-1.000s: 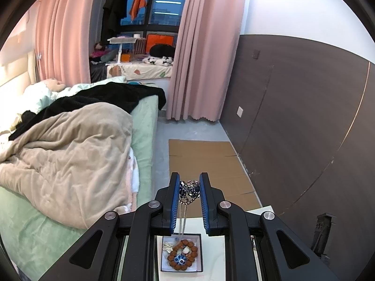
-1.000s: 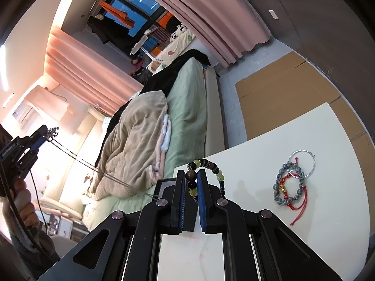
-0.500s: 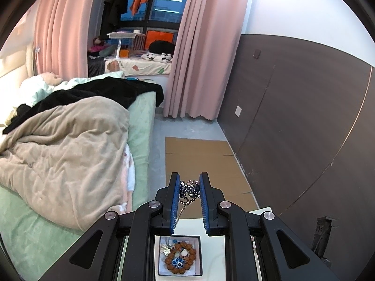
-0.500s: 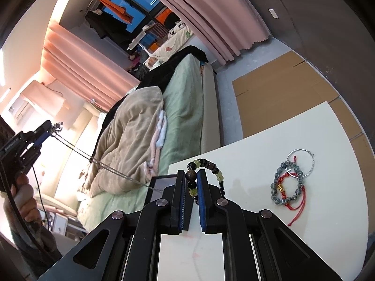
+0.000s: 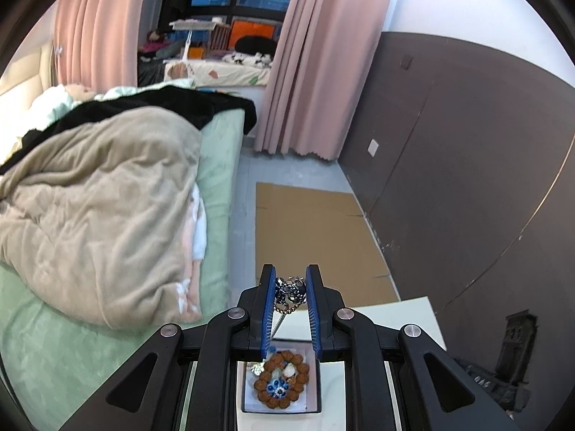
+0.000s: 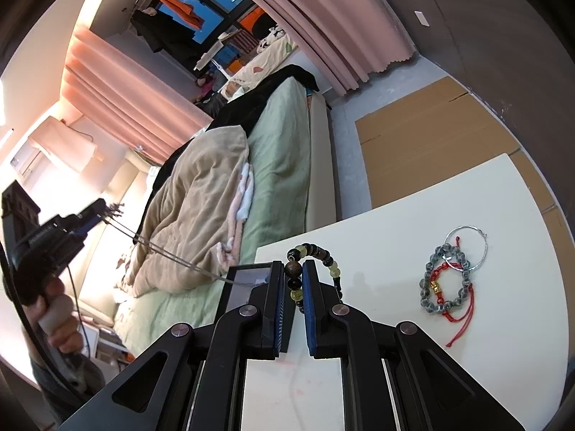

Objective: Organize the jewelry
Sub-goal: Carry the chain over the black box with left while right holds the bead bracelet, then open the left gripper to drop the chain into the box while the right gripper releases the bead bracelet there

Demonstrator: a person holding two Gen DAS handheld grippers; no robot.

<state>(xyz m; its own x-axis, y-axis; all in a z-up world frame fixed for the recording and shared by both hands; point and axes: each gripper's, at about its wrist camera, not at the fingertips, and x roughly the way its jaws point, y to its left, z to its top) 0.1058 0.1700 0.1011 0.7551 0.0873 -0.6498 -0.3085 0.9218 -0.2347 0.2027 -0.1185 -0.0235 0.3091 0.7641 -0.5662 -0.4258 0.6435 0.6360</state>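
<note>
A chain necklace (image 5: 289, 292) is pinched high in the left gripper (image 5: 290, 287) so it hangs clear above the tray (image 5: 312, 377), while a beaded bracelet (image 6: 312, 273) is clamped in the right gripper (image 6: 294, 276) over the tabletop (image 6: 395, 251), apparently awaiting its turn

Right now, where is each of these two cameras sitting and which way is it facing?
Left wrist: on the left gripper, raised above the tray, facing the bed and window; shows its fingers shut on a chain necklace.
Right wrist: on the right gripper, low over the white table, tilted, facing the bed; shows its fingers shut on a beaded bracelet, plus the left gripper in a hand.
Shared: tray, necklace chain, bed, cardboard, pink curtains.
</note>
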